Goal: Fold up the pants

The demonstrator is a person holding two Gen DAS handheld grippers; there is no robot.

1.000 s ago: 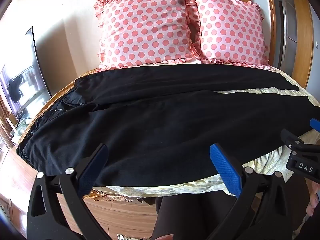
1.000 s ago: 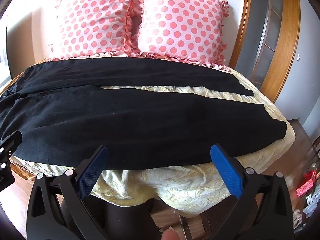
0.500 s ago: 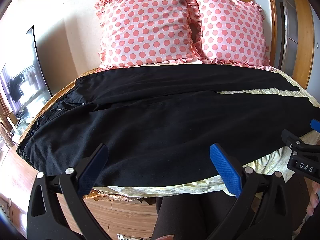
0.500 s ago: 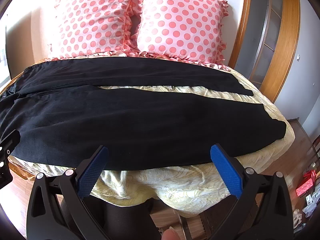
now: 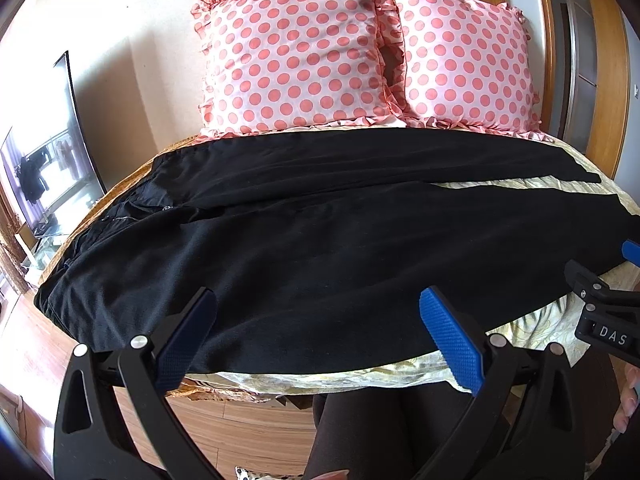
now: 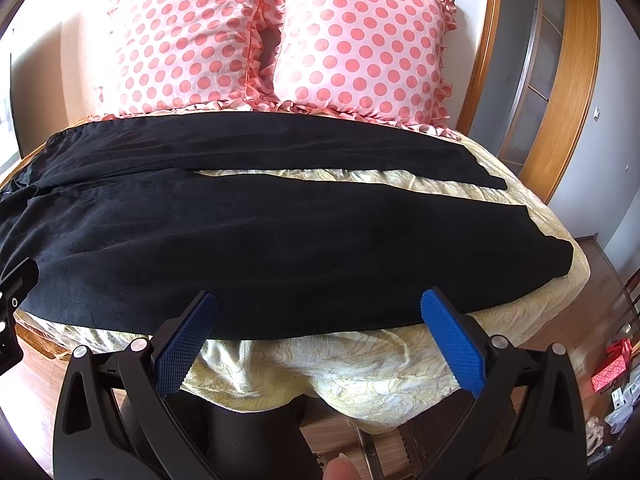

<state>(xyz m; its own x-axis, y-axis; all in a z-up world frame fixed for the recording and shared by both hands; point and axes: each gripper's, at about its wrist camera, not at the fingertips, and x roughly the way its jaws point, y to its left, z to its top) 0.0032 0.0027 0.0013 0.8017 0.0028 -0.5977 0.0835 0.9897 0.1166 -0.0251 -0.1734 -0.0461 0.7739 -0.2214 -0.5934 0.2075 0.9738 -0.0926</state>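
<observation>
Black pants lie flat across the bed, waistband at the left, both legs stretching right; they also show in the right wrist view, with the leg ends at the right. My left gripper is open and empty, hovering over the near edge of the pants near the hip. My right gripper is open and empty, over the near edge of the front leg. The right gripper's body shows at the right edge of the left wrist view.
Two pink polka-dot pillows lean on the headboard behind the pants. The yellow bedspread hangs over the near bed edge. A TV stands at left. A wooden door frame is at right. My legs are below the bed edge.
Both grippers have drifted very slightly; the view of the pants is almost unchanged. Both stay open.
</observation>
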